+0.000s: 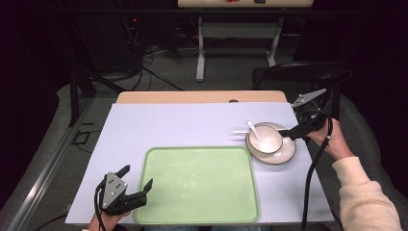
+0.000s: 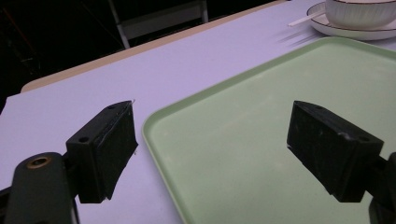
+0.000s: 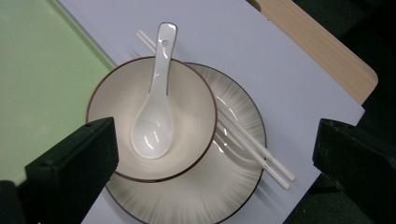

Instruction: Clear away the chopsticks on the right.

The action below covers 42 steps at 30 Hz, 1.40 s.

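Note:
A pale green tray [image 1: 197, 185] lies at the near middle of the table. To its upper right stands a cream bowl [image 1: 264, 139] on a striped plate [image 1: 285, 153], a white spoon [image 1: 254, 131] resting inside the bowl. White chopsticks [image 1: 239, 132] lie across the plate under the bowl. My left gripper [image 1: 138, 176] is open and straddles the tray's near left edge [image 2: 154, 140], holding nothing. My right gripper [image 1: 294, 133] hovers at the plate's right side. In the right gripper view its jaws stand wide open above the bowl [image 3: 187, 107], spoon [image 3: 154, 116], plate [image 3: 233, 191] and chopsticks [image 3: 254, 151].
A lavender mat [image 1: 168, 125] covers the wooden table [image 1: 192, 96]. A dark chair [image 1: 298, 72] stands past the far right corner. Cables and a second table's legs [image 1: 200, 53] are on the floor behind. The right gripper's cable [image 1: 310, 183] hangs over the mat's right side.

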Motion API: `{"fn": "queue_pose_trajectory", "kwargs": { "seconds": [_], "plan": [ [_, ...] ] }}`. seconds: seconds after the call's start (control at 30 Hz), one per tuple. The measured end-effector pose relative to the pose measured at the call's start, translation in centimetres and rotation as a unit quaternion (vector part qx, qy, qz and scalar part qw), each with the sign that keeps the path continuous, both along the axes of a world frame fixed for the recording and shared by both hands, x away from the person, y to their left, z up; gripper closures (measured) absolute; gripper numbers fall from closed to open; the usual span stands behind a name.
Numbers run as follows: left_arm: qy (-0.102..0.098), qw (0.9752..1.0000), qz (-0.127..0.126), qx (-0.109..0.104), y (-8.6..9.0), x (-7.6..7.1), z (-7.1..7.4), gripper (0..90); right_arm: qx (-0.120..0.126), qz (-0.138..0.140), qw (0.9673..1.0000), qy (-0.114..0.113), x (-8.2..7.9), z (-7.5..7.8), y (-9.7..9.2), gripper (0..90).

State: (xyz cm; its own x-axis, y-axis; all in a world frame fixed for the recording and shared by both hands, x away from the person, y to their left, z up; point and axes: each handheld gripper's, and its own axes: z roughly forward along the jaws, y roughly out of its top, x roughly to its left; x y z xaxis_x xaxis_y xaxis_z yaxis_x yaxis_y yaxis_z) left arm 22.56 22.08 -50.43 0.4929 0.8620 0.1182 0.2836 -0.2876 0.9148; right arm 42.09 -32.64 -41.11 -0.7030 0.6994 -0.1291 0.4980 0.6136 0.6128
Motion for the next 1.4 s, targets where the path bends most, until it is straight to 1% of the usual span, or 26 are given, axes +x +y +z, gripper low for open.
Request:
{"fn": "queue_pose_trajectory", "kwargs": {
  "seconds": [0.17,0.23,0.27,0.43,0.47,0.5,0.53,0.57,0.67,0.7,0.77,0.8,0.83,0.87,0.93,0.97,1.0,1.03,1.07,1.2,1.23,1.27,1.3,1.33,1.37,1.4],
  "plan": [
    [0.0,1.0,0.0,0.0,0.0,0.0,0.0,15.5,-0.001,-0.002,0.9999,0.017,1.7,-0.2,-0.2,0.0],
    [0.0,1.0,0.0,0.0,0.0,0.0,0.0,15.5,-0.007,-0.005,0.9998,0.018,2.4,-0.3,-0.3,0.0],
    [0.0,1.0,0.001,0.0,0.0,0.0,0.0,15.5,-0.012,-0.005,0.9996,0.025,2.7,-0.5,-0.2,0.0],
    [0.0,1.0,0.0,0.001,0.0,0.0,0.0,15.5,-0.016,-0.007,0.9995,0.027,4.0,-0.6,-0.4,0.0],
    [0.0,1.0,0.001,0.001,0.0,0.0,0.0,15.5,-0.015,-0.007,0.9993,0.033,4.3,-0.6,-0.4,0.0],
    [0.0,1.0,0.001,0.001,0.0,0.0,0.0,15.5,-0.021,-0.005,0.9993,0.03,4.6,-0.7,-0.4,0.0],
    [0.0,1.0,0.001,0.001,0.0,0.0,0.0,15.4,-0.029,-0.008,0.999,0.032,4.9,-0.8,-0.4,0.0],
    [0.0,1.0,0.002,0.0,0.0,0.0,0.0,15.5,-0.027,-0.01,0.9985,0.046,5.2,-0.9,-0.4,0.0],
    [0.0,1.0,0.001,0.001,0.0,0.0,0.0,15.5,-0.028,-0.017,0.9981,0.053,6.1,-1.3,-0.6,0.0],
    [-0.001,1.0,0.001,0.0,0.0,0.0,0.0,15.5,-0.025,-0.018,0.998,0.054,6.4,-1.4,-0.6,0.0],
    [-0.001,1.0,0.002,0.0,0.0,0.0,0.0,15.5,-0.034,-0.022,0.9974,0.06,6.9,-1.7,-0.5,0.0],
    [0.0,1.0,0.002,0.0,0.0,0.0,0.0,15.5,-0.033,-0.021,0.9972,0.063,7.2,-1.9,-0.5,1.4],
    [-0.001,1.0,0.002,0.0,0.0,0.0,0.0,15.5,-0.038,-0.024,0.997,0.062,7.4,-2.0,-0.5,5.3],
    [0.0,1.0,0.002,0.0,0.0,0.0,0.0,15.5,-0.042,-0.026,0.9964,0.068,7.6,-2.2,-0.4,8.8],
    [-0.001,1.0,0.001,0.001,0.0,0.0,0.0,15.5,-0.048,-0.025,0.9956,0.077,8.1,-2.8,-0.4,9.1],
    [0.0,1.0,0.001,0.001,0.0,0.0,0.0,15.5,-0.05,-0.027,0.9952,0.079,8.3,-3.1,-0.4,10.7],
    [0.0,1.0,0.002,0.0,0.0,0.0,0.0,15.5,-0.054,-0.025,0.9951,0.08,8.5,-3.3,-0.4,14.5],
    [0.0,1.0,0.001,0.0,0.0,0.0,0.0,15.5,-0.053,-0.025,0.9949,0.082,8.7,-3.5,-0.4,15.1],
    [0.0,1.0,0.001,0.0,0.0,0.0,0.0,15.5,-0.06,-0.026,0.9943,0.084,8.9,-3.8,-0.4,16.8],
    [0.001,1.0,0.001,0.0,0.0,0.0,0.0,15.5,-0.077,-0.024,0.9925,0.092,9.5,-4.7,-0.2,28.3],
    [0.0,1.0,0.001,0.001,0.0,0.0,0.0,15.5,-0.074,-0.033,0.9914,0.103,9.5,-5.0,-0.1,30.7],
    [0.001,1.0,0.0,0.001,0.0,0.0,0.0,15.5,-0.077,-0.025,0.9917,0.1,9.8,-5.3,-0.2,34.0],
    [0.001,1.0,0.001,0.001,0.0,0.0,0.0,15.5,-0.077,-0.026,0.9913,0.104,9.9,-5.5,-0.1,35.9],
    [0.001,1.0,0.001,0.001,0.0,0.0,0.0,15.5,-0.079,-0.019,0.9909,0.107,10.1,-5.8,-0.2,37.3],
    [0.001,1.0,0.001,0.001,0.0,0.0,0.0,15.5,-0.078,-0.024,0.9906,0.11,10.2,-6.0,-0.1,39.2],
    [0.0,1.0,0.001,0.0,0.0,0.0,0.0,15.5,-0.074,-0.032,0.9898,0.118,10.1,-6.1,0.0,41.3]
  ]
}}
